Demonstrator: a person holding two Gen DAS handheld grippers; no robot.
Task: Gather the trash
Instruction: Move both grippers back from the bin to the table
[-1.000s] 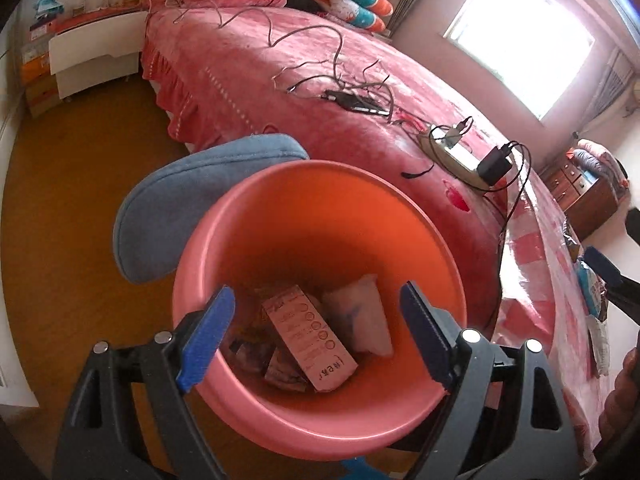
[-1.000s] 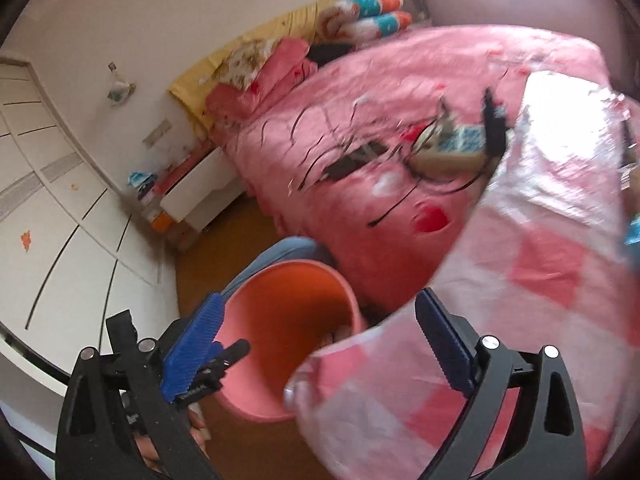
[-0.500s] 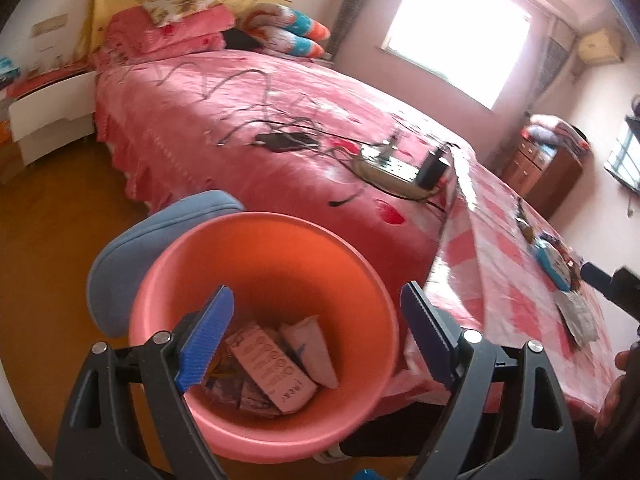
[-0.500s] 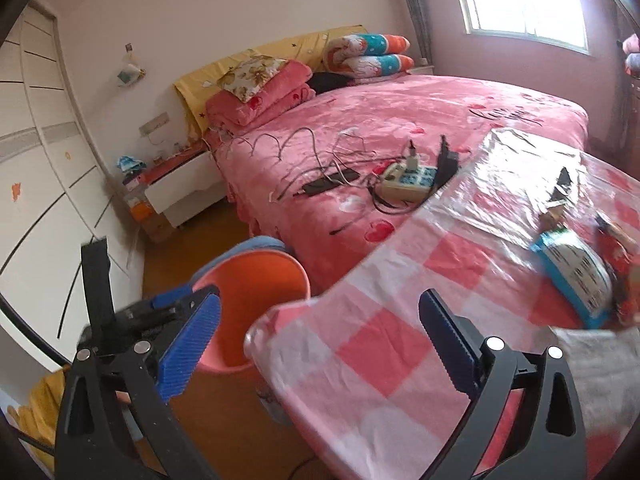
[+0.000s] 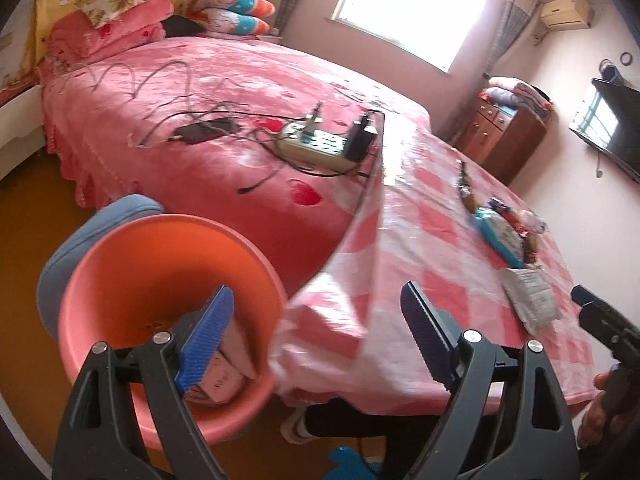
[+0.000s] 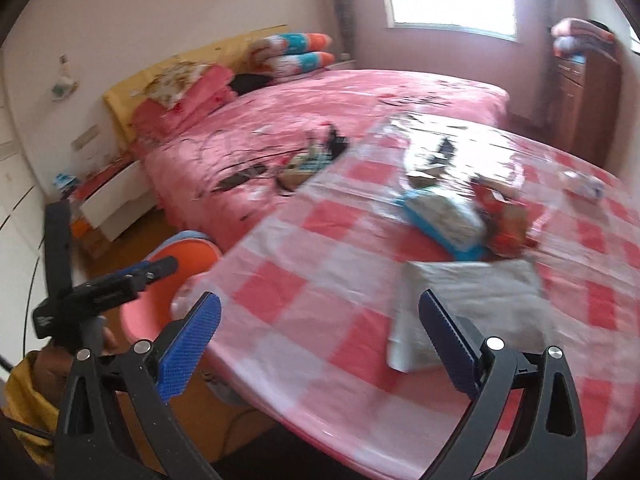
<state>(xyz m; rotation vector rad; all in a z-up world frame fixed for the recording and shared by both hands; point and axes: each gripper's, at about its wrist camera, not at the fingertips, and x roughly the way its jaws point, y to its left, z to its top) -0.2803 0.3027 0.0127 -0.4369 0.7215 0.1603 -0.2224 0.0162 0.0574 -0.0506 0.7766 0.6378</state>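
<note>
An orange-pink bin stands on the floor beside the table and holds cartons; it also shows in the right wrist view. My left gripper is open and empty, above the bin's rim and the table edge. My right gripper is open and empty over the checked tablecloth. A grey-white packet lies just ahead of it. A blue packet and red wrappers lie further on. The same litter shows in the left wrist view.
A pink bed carries a power strip, chargers and cables. A blue cushion sits behind the bin. A wooden dresser stands by the far wall. A small clear packet lies at the table's far right.
Both grippers swung right, away from the bin toward the table. The bin slid to the left of both views, and the table litter came closer to the right gripper.
</note>
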